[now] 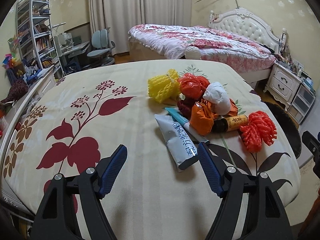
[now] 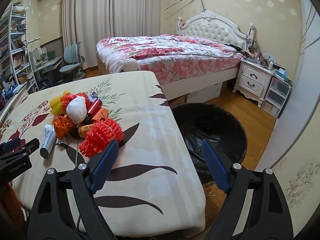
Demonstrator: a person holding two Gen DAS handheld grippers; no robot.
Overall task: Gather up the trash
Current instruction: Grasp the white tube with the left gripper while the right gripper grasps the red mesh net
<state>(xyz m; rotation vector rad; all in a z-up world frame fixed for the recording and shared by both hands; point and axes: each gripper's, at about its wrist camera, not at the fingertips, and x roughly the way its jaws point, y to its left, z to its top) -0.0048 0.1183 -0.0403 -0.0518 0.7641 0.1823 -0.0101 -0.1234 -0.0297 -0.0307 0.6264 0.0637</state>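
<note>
A heap of trash lies on the flower-print table: a yellow foam net, an orange-red bag, a white paper wad, an orange wrapper, a brown bottle, a red foam net and a grey tube. My left gripper is open, and the tube's near end lies just inside its right finger, untouched. My right gripper is open and holds nothing, over the table's right edge. The red foam net sits just left of its left finger.
A round bin lined with a black bag stands on the wood floor against the table's right side. Beyond are a bed with a floral cover, a white nightstand, a desk chair and bookshelves.
</note>
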